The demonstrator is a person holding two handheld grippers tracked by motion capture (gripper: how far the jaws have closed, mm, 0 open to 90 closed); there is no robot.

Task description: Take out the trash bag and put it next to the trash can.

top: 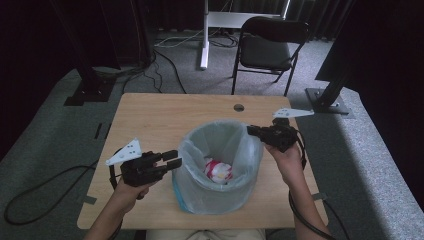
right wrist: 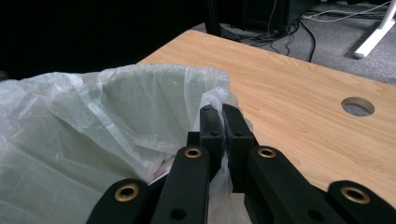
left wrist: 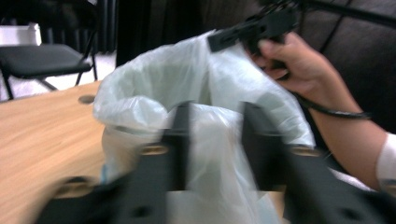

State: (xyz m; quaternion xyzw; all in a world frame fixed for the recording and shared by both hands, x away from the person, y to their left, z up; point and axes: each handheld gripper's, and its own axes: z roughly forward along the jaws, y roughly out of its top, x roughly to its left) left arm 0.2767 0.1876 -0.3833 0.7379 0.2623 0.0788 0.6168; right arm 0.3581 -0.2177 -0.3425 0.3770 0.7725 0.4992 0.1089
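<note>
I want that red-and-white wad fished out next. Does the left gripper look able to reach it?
Probably yes: the left gripper is open beside the bag, whose mouth gapes over the wad.

1 bin bag (top: 220, 165), 1 red-white wad (top: 217, 170) inside, 1 table (top: 150, 120), 1 chair (top: 270, 45).

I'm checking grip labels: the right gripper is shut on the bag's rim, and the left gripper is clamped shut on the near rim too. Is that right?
Not quite. The right gripper is shut on the bag rim, but the left gripper is open: the left gripper view shows its jaws apart, with the plastic loose between them.
</note>
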